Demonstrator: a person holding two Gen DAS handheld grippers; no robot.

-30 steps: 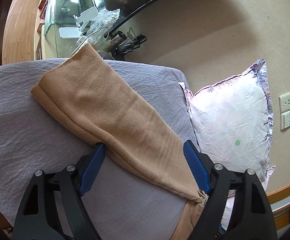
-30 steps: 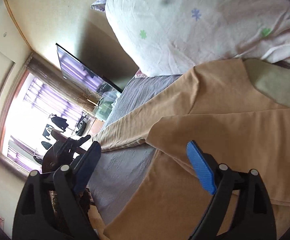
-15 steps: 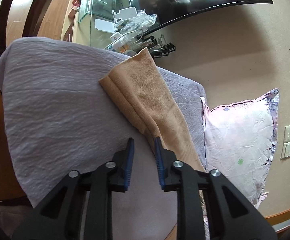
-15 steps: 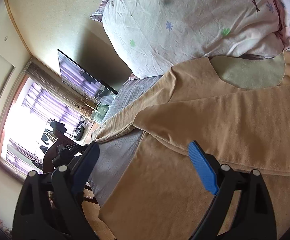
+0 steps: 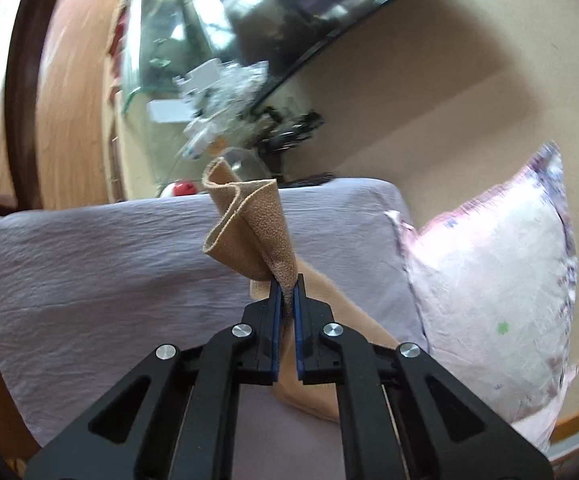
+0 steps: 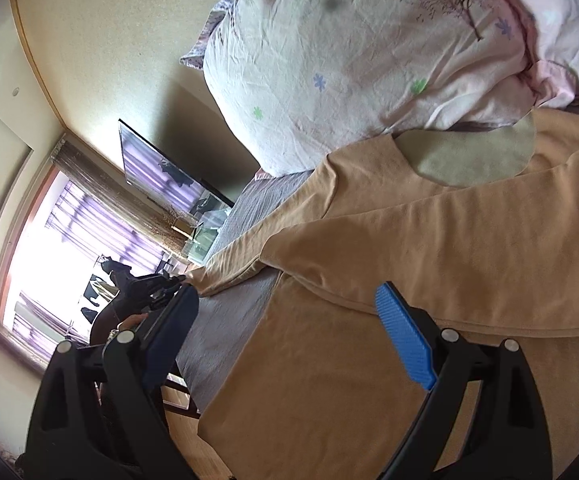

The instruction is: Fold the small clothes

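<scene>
Over grey bedsheet — left gripper pinches tan sleeve.

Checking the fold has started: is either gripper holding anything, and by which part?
The left gripper has its jaws shut on the tan shirt, pinching the sleeve near its cuff end. The right gripper is open, holding nothing.

Home bedroom: bed, floral pillow, wall TV, curtained window.
</scene>
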